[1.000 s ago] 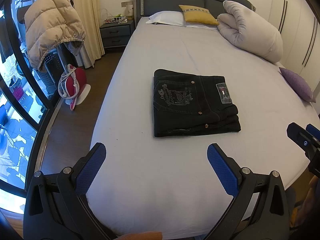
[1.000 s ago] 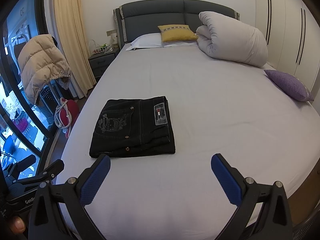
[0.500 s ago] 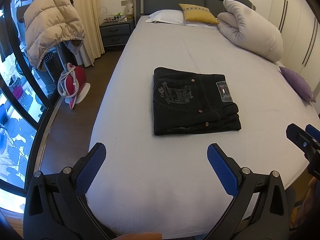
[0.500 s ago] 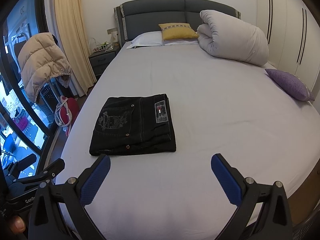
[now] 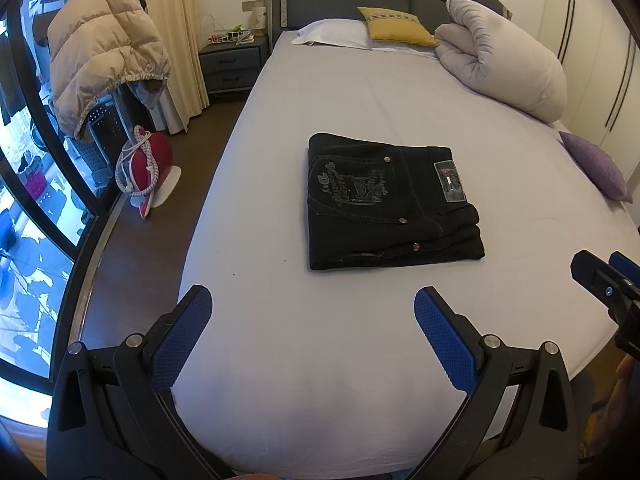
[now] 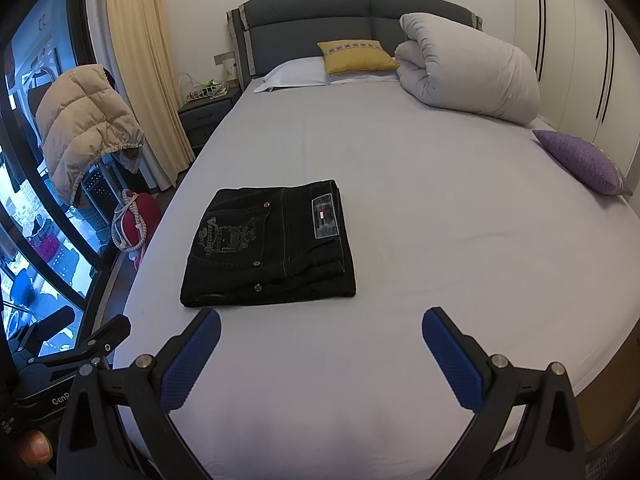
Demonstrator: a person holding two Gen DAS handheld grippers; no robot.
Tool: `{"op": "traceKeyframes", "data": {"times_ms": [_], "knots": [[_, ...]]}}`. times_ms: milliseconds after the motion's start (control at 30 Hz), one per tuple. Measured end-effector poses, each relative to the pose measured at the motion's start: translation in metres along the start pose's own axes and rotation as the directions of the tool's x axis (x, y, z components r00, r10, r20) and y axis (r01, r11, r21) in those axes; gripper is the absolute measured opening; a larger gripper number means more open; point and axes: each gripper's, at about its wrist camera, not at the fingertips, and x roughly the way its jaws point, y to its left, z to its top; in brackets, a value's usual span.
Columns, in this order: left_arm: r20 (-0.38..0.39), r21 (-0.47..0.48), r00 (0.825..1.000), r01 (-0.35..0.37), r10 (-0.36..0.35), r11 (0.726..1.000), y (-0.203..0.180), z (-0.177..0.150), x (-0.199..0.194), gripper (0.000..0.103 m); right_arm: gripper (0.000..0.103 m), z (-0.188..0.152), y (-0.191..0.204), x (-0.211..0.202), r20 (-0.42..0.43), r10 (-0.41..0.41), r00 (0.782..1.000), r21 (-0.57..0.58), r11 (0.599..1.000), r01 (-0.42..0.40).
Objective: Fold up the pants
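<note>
change: almost none, our view only drifts slightly | black denim pants point(image 5: 390, 200) lie folded in a compact rectangle at frame centre on the pale grey bed sheet point(image 5: 320, 340) | left gripper point(image 5: 312, 312) and right gripper point(image 6: 320, 334) both released, empty, near bed edge | we judge folding done

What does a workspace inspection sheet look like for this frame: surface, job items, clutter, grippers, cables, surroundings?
Surface: bed with a smooth pale sheet.
Job's things: black jeans folded into a compact rectangle, back pocket and label patch up, lying flat on the sheet.
Clutter: rolled duvet, yellow cushion, white pillow and purple cushion at the bed's far end and side, apart from the jeans.
Grippers: left gripper and right gripper both open, empty, above the sheet short of the jeans.
Cables: nothing seen.
Surroundings: nightstand, beige puffer jacket draped on a rack, curtain, wardrobe doors.
</note>
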Motion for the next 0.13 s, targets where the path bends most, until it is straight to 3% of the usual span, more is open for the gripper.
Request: {"op": "traceKeyframes", "data": {"times_ms": [133], "knots": [[0.005,0.006,1.000,-0.028,0.028,1.000,0.0007,-0.0003,0.0008,0.103,0.103,-0.0003,-0.0027,0.0013,-0.010,0.005,1.000,0.008,1.000,-0.005]]}}
